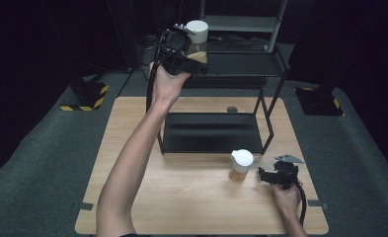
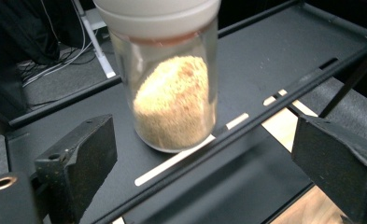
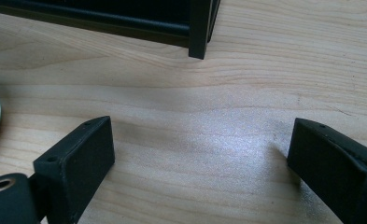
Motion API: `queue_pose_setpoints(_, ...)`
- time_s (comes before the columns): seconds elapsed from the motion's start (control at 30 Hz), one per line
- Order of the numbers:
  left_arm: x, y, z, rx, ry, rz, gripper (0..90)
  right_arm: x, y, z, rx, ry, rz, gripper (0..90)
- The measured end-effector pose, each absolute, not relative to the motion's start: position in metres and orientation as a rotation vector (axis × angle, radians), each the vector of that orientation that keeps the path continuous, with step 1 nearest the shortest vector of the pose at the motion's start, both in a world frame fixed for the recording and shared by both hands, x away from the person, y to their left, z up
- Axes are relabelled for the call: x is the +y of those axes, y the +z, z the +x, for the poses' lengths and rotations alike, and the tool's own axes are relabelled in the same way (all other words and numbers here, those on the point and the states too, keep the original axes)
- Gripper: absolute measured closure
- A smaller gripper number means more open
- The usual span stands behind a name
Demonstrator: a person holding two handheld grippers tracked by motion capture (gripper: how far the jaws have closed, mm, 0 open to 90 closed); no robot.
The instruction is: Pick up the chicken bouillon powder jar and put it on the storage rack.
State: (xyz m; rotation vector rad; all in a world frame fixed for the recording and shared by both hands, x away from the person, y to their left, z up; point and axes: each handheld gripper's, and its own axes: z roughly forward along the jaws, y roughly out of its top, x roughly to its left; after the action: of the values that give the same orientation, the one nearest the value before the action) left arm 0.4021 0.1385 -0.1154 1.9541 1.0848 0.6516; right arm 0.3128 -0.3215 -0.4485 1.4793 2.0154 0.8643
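My left claw point(image 2: 204, 158) is spread, with the jar point(image 2: 172, 93) just ahead on the shelf point(image 2: 274, 60); next I ease clear, or close in for a grip.

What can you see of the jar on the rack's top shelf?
The jar is clear, looks like glass or plastic, and has a wide white lid. Tan, grainy contents fill roughly its lower two thirds, heaped to one side. It stands upright on the black top shelf, near the front rail. The left gripper is just short of it, jaws wide apart on either side, not touching.
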Motion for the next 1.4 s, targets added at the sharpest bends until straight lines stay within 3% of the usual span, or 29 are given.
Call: queue_pose_setpoints(1.4,0.153,-0.195,0.358,0.989,0.588,1.972,6.6,-0.321,-0.449,0.313,2.015,0.864,1.478,6.6)
